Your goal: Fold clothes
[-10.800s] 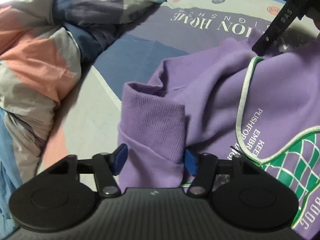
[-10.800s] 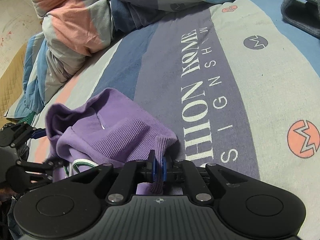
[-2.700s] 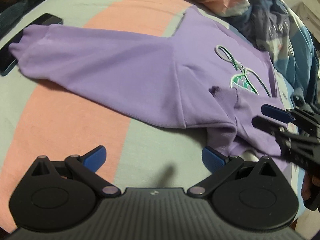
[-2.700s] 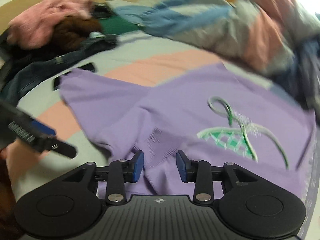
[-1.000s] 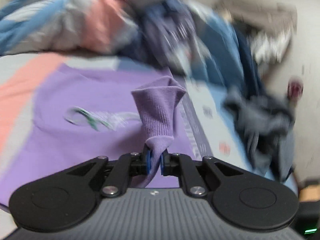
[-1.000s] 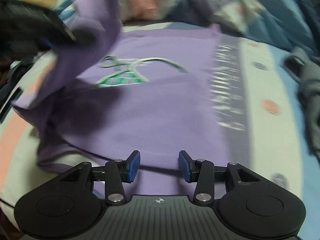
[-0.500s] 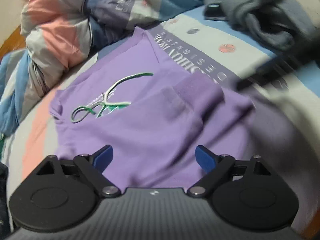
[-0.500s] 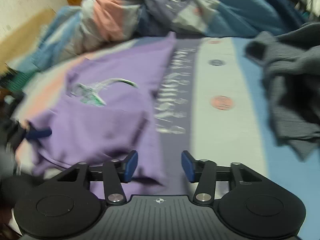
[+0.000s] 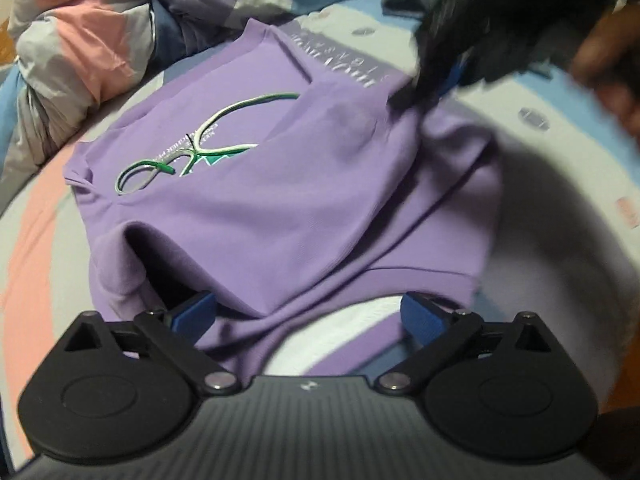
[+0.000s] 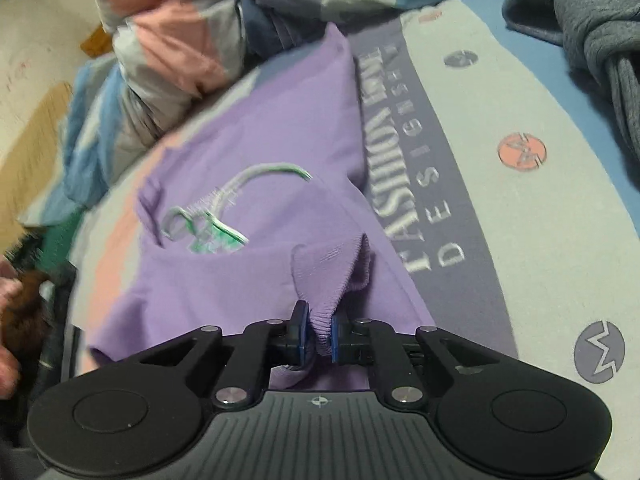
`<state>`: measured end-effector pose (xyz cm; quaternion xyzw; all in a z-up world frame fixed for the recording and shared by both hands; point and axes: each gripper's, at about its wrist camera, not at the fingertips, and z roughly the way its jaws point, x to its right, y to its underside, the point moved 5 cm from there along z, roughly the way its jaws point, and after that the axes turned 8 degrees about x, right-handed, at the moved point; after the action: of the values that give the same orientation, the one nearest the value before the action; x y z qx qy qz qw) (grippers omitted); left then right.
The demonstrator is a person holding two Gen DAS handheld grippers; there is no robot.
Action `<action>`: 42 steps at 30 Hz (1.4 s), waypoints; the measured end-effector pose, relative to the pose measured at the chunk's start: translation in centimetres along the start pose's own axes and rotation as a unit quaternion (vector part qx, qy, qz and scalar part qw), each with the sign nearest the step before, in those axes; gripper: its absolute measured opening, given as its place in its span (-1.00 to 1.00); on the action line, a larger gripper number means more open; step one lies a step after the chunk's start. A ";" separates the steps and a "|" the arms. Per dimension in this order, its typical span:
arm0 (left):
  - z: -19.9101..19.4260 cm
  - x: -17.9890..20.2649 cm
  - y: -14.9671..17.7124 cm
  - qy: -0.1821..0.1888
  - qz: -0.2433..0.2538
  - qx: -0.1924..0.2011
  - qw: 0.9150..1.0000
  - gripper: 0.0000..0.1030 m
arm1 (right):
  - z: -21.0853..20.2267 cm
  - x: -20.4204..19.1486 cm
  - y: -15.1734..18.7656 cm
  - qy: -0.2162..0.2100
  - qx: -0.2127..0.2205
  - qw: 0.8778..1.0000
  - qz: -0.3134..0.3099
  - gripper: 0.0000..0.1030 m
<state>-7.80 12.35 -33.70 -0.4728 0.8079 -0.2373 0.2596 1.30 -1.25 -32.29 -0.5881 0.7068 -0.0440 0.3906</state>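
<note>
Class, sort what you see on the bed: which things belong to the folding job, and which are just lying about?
Part of the job:
purple sweatshirt
right gripper, pinching its ribbed cuff
left gripper, open

Lying about:
crumpled duvet
grey garment

A bed fills both views, its sheet point(image 10: 472, 128) banded in pale grey, blue, dusty purple and salmon, printed with white lettering and small round logos in grey and coral. A rumpled duvet point(image 9: 76, 44) in the same colours is heaped along the far side, and a grey knit garment point(image 10: 592, 40) lies bunched on the blue band at the upper right. Beyond the bedding, the right wrist view shows an off-white wall point(image 10: 36, 20) with a tan panel below it, in dim, warm light.
</note>
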 end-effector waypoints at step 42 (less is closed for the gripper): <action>-10.8 -10.1 10.0 -0.288 -0.177 -0.065 0.939 0.99 | -2.9 -32.6 -3.1 -0.395 0.040 0.913 -0.094 -0.80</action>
<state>-16.94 27.19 -29.93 -0.6720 0.6156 -0.0801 0.4038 2.14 24.85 -12.39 -0.6053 0.4339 0.1271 0.6552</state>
